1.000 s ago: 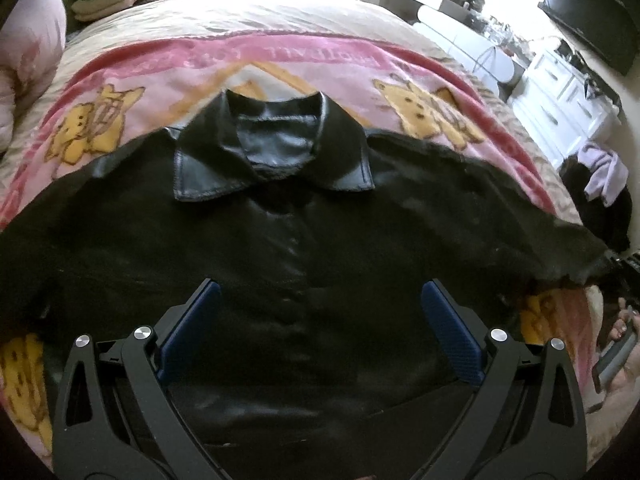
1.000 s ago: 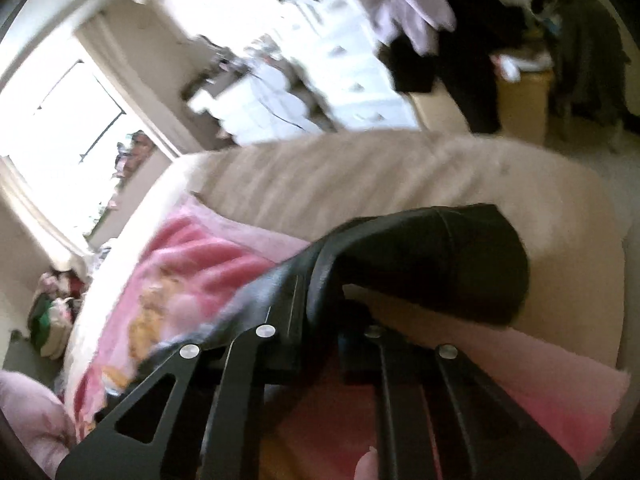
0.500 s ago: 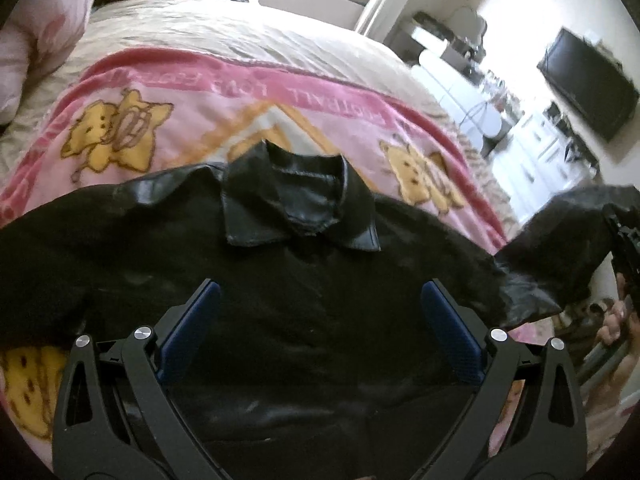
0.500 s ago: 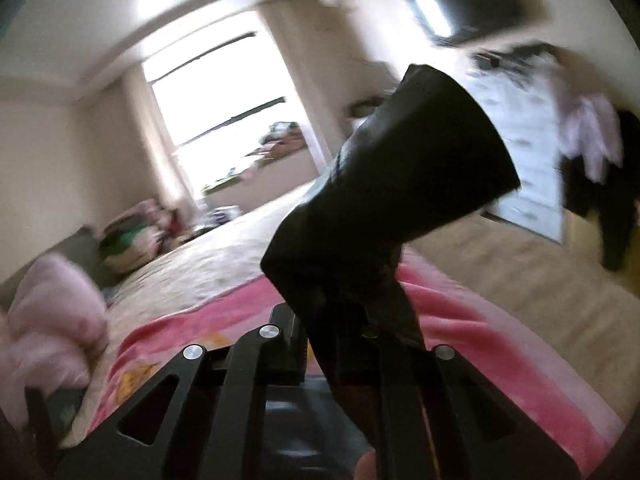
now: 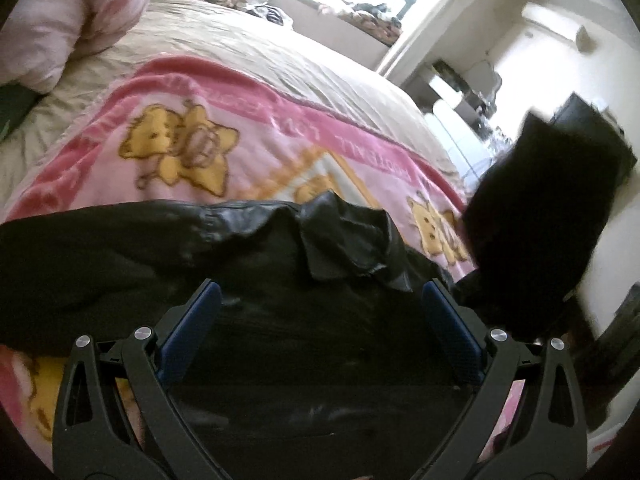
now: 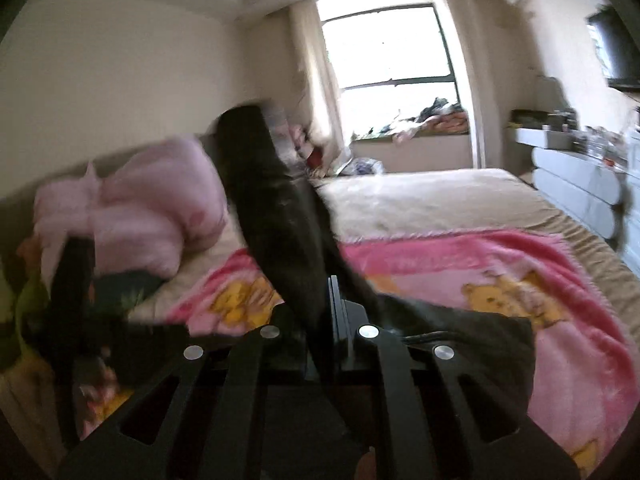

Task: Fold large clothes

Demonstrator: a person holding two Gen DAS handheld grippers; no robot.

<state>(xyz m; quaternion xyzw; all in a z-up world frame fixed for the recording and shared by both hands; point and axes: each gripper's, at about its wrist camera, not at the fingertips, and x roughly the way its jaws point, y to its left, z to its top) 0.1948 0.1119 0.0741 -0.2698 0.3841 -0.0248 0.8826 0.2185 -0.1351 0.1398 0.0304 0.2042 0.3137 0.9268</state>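
Note:
A black leather jacket [image 5: 312,320] lies front up on a pink bear-print blanket [image 5: 224,120] on the bed, collar [image 5: 348,240] away from me. My left gripper [image 5: 318,304] hovers open above its chest, nothing between the blue pads [image 5: 192,320]. One sleeve [image 5: 536,240] is lifted off the bed at the right in the left wrist view. My right gripper [image 6: 328,312] is shut on that sleeve [image 6: 276,208], which stands up from the jaws and swings over the jacket [image 6: 460,332].
A pink pillow [image 6: 136,208] lies at the head of the bed. A window with a cluttered sill [image 6: 420,120] is behind. White drawers [image 6: 576,184] and a wall television [image 6: 616,48] stand along the right side. The left gripper's dark frame [image 6: 76,312] shows blurred at lower left.
The right gripper has lifted the sleeve from the bed's edge and swung it up and inward, rolling as it went. The left gripper has risen and drifted, staying open above the jacket.

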